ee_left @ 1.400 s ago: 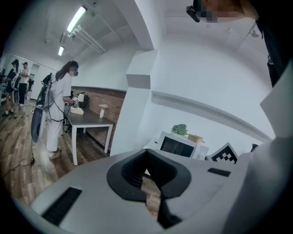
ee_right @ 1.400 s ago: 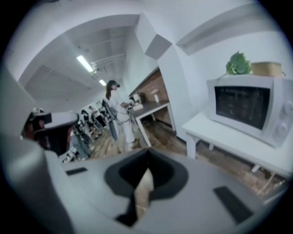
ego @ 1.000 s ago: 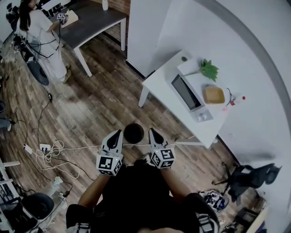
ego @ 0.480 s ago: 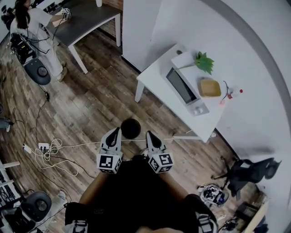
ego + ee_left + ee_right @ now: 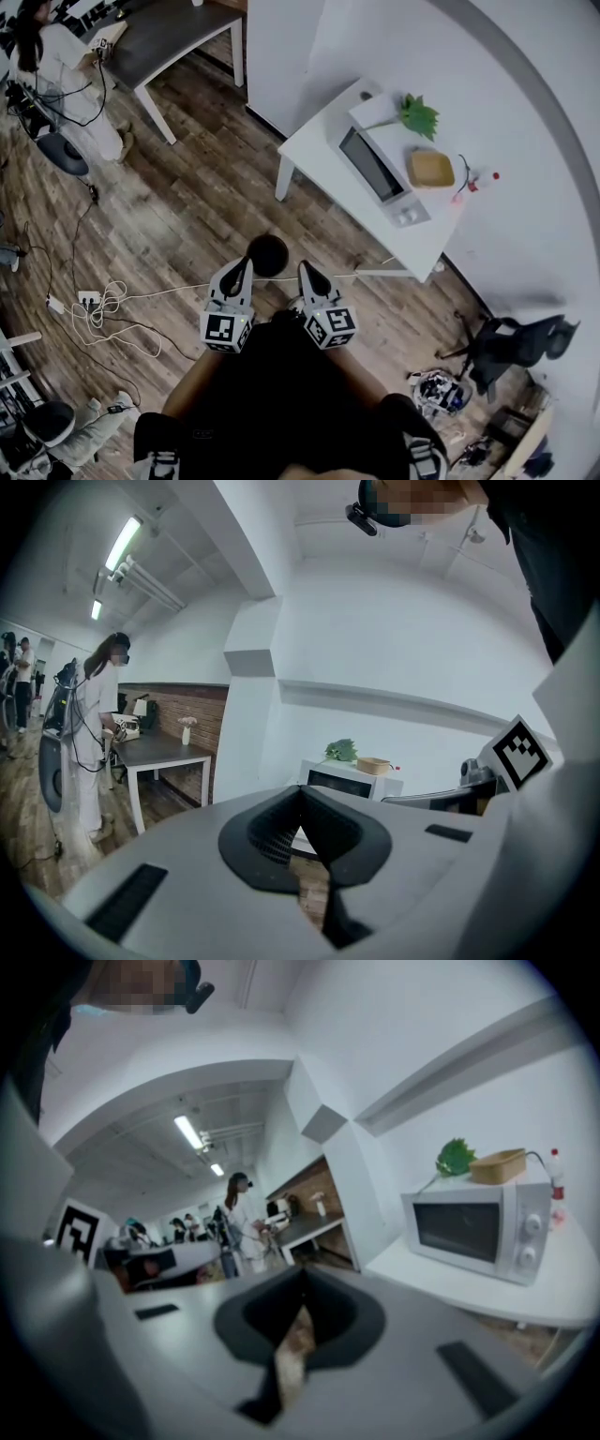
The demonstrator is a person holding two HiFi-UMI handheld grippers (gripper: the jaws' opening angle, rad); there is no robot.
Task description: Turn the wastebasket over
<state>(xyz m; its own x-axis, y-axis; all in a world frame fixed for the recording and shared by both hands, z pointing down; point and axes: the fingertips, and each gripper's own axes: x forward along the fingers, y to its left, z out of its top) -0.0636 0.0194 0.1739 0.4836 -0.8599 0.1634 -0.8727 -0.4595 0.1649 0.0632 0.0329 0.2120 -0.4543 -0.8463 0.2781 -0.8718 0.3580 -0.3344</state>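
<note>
We stand on a wooden floor, with a white table and its microwave at our right side. The wastebasket is on the floor just in front of us, between the tips of the two grippers and a little beyond them, apart from both. The left gripper and the right gripper both have their jaws pressed together, with nothing between them. We judge that this is because the reach is not yet made. We hold them side by side so that each one can come to its own side of the wastebasket. From above the wastebasket looks round and black. We cannot tell if its mouth or its bottom faces up. It seems light, so it may slide on the boards when pushed. A white cable lies on the floor near it.
</note>
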